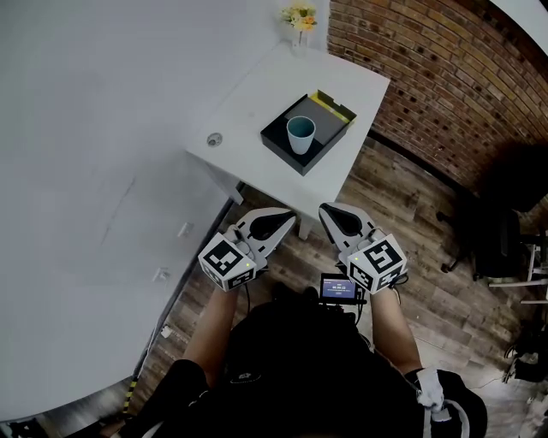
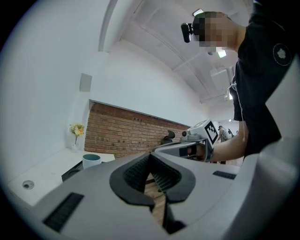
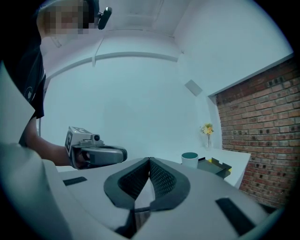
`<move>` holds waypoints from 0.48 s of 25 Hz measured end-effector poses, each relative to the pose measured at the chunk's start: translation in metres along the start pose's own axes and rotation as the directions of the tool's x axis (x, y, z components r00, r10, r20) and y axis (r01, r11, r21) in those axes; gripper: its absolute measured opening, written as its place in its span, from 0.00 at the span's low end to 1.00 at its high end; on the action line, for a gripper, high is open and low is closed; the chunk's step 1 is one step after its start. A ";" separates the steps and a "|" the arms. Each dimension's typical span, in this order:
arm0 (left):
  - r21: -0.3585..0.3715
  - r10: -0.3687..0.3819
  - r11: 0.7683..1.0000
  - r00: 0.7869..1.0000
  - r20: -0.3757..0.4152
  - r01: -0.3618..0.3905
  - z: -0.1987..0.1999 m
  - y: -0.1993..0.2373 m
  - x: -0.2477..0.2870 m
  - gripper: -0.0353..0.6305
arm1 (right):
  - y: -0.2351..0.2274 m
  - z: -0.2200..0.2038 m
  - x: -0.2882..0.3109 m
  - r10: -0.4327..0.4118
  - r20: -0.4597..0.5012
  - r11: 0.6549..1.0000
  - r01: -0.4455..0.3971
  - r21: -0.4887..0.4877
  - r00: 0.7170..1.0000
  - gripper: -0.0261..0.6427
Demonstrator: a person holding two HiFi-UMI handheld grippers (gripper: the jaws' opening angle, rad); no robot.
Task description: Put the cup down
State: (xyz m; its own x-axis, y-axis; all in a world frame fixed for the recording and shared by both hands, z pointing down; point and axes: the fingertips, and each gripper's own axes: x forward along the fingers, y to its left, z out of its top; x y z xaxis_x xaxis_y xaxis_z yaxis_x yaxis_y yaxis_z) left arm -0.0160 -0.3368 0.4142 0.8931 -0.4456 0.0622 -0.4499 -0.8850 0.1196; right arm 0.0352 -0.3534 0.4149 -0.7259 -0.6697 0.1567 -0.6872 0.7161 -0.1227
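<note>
A pale teal cup [image 1: 300, 134] stands upright in a black tray [image 1: 282, 141] on the white table [image 1: 257, 94]. Both grippers hover over the floor close to my body, well short of the table. My left gripper [image 1: 289, 219] is shut with nothing in it, and so is my right gripper [image 1: 328, 211], a little apart from it. In the left gripper view the jaws [image 2: 150, 157] meet, with the cup [image 2: 91, 160] far off at the left. The right gripper view shows its shut jaws [image 3: 149, 161] and the cup [image 3: 190, 159] beyond, beside the tray [image 3: 216, 167].
A small vase of flowers [image 1: 299, 17] stands at the table's far edge, and a round grommet [image 1: 214, 139] is set near its left side. A brick wall [image 1: 428, 68] runs behind. A dark office chair [image 1: 501, 227] stands at the right on the wooden floor.
</note>
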 end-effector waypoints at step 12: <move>-0.021 0.033 0.999 0.999 -0.004 -0.034 -0.005 0.011 -0.003 0.06 | -0.006 -0.007 -0.004 -0.032 -0.009 0.999 0.033 0.018 0.999 0.06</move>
State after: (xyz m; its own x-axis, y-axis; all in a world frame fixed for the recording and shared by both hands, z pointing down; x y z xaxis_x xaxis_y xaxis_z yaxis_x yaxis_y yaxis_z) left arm -0.0231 -0.3442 0.4205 0.8775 -0.4745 0.0698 -0.4795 -0.8666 0.1378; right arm 0.0424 -0.3538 0.4218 -0.7029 -0.6909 0.1692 -0.7109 0.6903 -0.1347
